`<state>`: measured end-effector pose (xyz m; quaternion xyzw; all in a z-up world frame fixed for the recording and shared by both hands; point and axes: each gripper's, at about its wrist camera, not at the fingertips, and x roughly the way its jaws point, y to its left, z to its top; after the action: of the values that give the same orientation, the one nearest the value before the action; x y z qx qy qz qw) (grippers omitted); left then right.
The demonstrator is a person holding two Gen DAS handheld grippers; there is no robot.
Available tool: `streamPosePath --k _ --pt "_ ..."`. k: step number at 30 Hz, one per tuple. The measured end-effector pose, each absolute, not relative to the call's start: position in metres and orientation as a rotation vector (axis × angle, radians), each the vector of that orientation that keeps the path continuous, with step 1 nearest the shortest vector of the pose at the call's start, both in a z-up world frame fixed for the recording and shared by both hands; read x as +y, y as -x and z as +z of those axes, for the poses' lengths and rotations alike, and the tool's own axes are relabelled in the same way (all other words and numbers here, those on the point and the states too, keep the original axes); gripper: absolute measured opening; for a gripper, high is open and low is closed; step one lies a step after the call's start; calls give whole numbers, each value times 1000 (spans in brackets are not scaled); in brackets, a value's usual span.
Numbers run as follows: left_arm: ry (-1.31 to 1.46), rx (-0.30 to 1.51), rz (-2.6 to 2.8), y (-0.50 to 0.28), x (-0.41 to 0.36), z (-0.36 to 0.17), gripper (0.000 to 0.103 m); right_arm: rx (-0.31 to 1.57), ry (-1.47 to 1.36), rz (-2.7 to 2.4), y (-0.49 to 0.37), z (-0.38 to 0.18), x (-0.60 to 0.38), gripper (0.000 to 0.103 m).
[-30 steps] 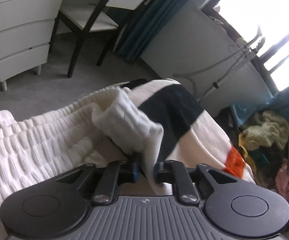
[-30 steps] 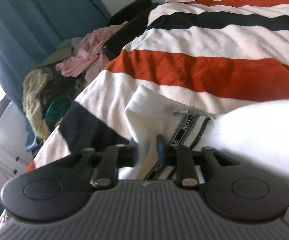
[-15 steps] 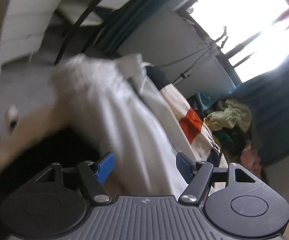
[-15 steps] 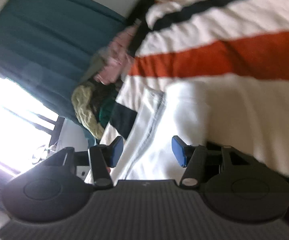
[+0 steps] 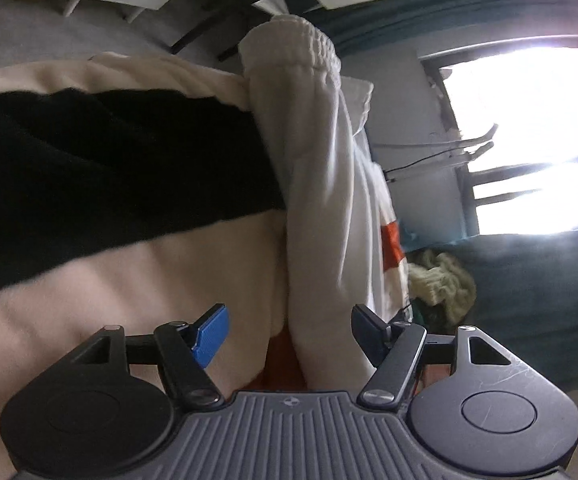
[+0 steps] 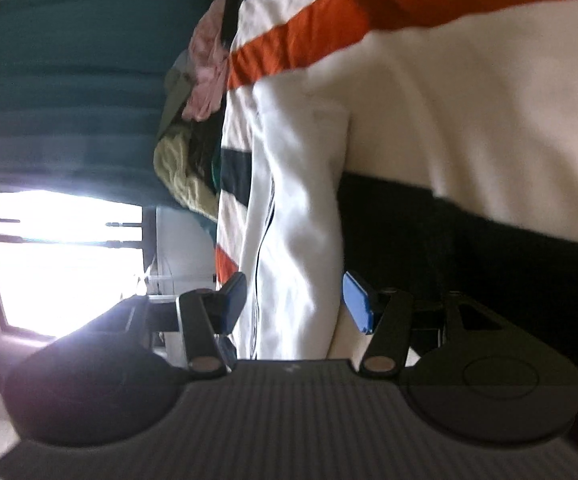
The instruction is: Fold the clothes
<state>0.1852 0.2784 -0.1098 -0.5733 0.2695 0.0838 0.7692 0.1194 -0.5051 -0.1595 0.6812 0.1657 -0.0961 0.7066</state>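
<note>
Two gripper-mounted fisheye views, both rolled sideways, close above a striped bedspread (image 5: 129, 280), sharing the white garment (image 5: 321, 208) and bright window (image 6: 65, 260)

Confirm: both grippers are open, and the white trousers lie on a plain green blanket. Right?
Not quite. The blanket is striped cream, orange and black, as the right wrist view shows. Both the left gripper and right gripper are open over the white trousers.

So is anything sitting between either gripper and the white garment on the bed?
Nothing visible. The white garment lies on the striped blanket and runs straight into the gap of the left gripper; in the right wrist view it runs likewise between the open jaws of the right gripper. Neither gripper's pads press on it.
</note>
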Motion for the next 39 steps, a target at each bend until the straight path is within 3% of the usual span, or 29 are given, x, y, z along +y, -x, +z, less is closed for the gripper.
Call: streamPosePath --k 5,14,17,19,22,25,39 --pt "1233 501 158 -207 292 -121 69 408 -1388 -230 -154 -168 -504 56" --pt "1203 352 181 -256 324 -137 69 311 -1215 -284 -204 -181 -512 56" --pt "1257 291 153 -275 331 -148 56 289 -1191 -351 -215 -184 -516 55" --pt "1291 265 162 -281 334 -155 27 274 -1170 -392 -221 -186 -519 41" --pt "1211 281 208 -287 337 -152 12 289 -1162 -417 -225 -184 -526 22" --pt "1117 292 232 -278 336 -142 9 294 -1138 -393 -223 -174 -533 15" --pt "1231 298 263 -155 351 -103 7 322 -1184 -376 -141 -129 -541 13"
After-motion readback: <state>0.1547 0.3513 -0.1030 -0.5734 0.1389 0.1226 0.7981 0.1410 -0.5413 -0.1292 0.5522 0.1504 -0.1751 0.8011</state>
